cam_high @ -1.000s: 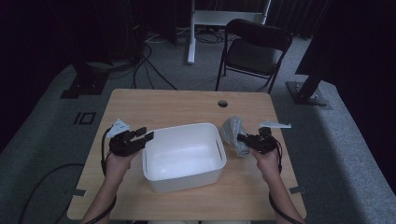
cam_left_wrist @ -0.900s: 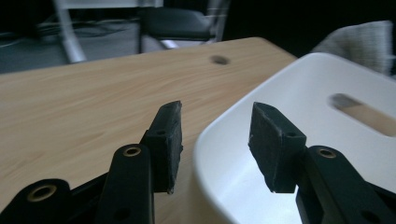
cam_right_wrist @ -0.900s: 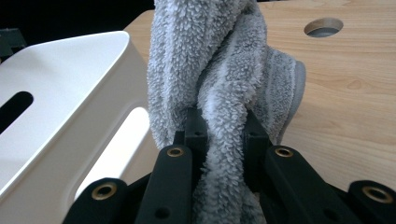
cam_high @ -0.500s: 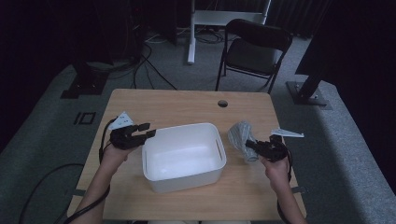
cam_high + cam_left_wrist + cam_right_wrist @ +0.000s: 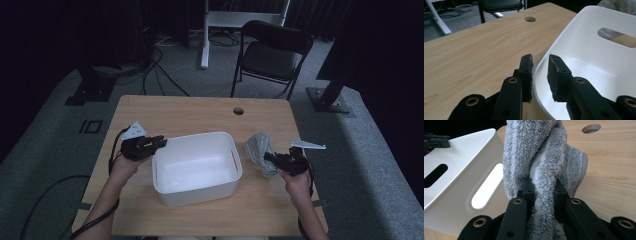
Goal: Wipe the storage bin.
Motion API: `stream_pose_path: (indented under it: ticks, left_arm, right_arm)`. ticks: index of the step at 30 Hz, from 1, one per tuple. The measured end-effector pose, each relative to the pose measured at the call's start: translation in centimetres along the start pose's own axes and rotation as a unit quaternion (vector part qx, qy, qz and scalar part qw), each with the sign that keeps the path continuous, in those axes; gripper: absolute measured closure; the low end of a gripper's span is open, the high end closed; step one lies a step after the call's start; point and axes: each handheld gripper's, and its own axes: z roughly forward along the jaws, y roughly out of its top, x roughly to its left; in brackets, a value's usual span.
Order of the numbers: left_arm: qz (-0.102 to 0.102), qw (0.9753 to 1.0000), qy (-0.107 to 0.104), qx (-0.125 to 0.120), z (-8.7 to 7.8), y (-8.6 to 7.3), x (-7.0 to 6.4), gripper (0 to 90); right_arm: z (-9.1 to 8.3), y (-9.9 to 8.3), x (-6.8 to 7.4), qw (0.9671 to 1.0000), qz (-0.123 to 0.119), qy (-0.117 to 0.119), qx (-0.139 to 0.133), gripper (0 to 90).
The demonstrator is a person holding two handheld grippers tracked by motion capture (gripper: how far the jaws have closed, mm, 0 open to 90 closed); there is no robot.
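- To the right of the white bin, the grey towel hung bunched above the table, pinched between the right gripper's jaws
- The left gripper straddled the bin's near rim, jaws narrowly apart, not yet clamped
- A trailing fold could have snagged the bin's wall and tipped it, as the rim was not held fast

The grey towel hides the right gripper's inner pads.
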Motion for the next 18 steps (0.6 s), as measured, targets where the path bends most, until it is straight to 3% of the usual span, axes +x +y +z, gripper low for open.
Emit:
stream_pose_path:
  ticks: [7, 18]
  left_arm:
    - [-0.011, 0.9997, 0.018, -0.013, -0.12, -0.47, -0.28, 79.3]
    - [-0.024, 0.9983, 0.053, -0.005, -0.33, -0.38, -0.97, 80.1]
  right_arm:
    - [-0.05, -0.01, -0.04, 1.0, 0.001, -0.001, 0.001, 78.2]
    - [0.0, -0.02, -0.14, 1.0, 0.002, -0.002, 0.002, 78.2]
